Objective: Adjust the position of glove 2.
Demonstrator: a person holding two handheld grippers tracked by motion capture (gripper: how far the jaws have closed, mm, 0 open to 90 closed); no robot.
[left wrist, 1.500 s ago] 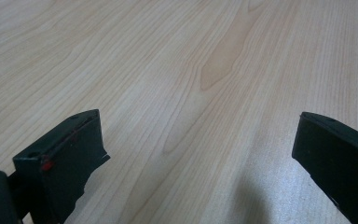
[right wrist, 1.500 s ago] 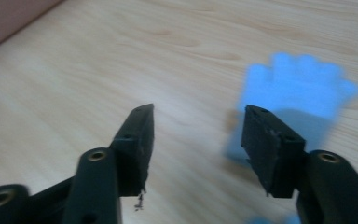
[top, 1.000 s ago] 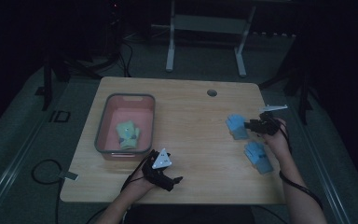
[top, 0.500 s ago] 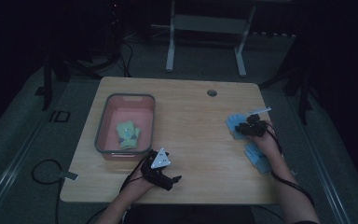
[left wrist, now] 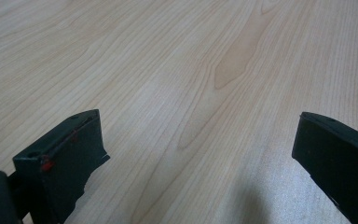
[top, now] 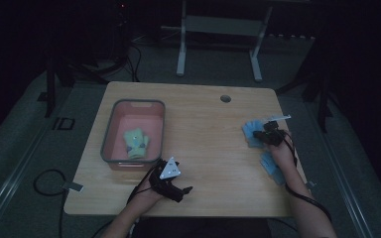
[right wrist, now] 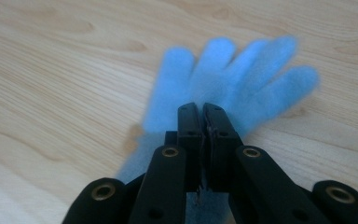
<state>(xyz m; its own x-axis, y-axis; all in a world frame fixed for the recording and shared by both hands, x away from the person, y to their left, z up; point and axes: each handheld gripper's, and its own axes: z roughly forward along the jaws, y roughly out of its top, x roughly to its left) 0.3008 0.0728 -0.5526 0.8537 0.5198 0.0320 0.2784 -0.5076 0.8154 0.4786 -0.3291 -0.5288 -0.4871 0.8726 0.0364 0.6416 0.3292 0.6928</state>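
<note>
A fuzzy blue glove (right wrist: 242, 79) lies flat on the wooden table with its fingers spread, at the right side (top: 251, 130) in the high view. My right gripper (right wrist: 203, 109) sits over its wrist end with the jaws pressed together, pinching the fabric (top: 264, 136). A second blue glove (top: 270, 166) lies just nearer, partly under the person's right forearm. My left gripper (top: 184, 190) rests low near the front edge; in the left gripper view it (left wrist: 200, 135) stands wide open over bare wood.
A pink bin (top: 134, 102) stands at the table's left with a pale green glove (top: 136, 143) inside, just beyond my left gripper. A small dark hole (top: 225, 98) marks the table's far side. Cables trail off the front.
My right gripper has moved left from beside the blue glove onto it. The left gripper has stayed in place.
</note>
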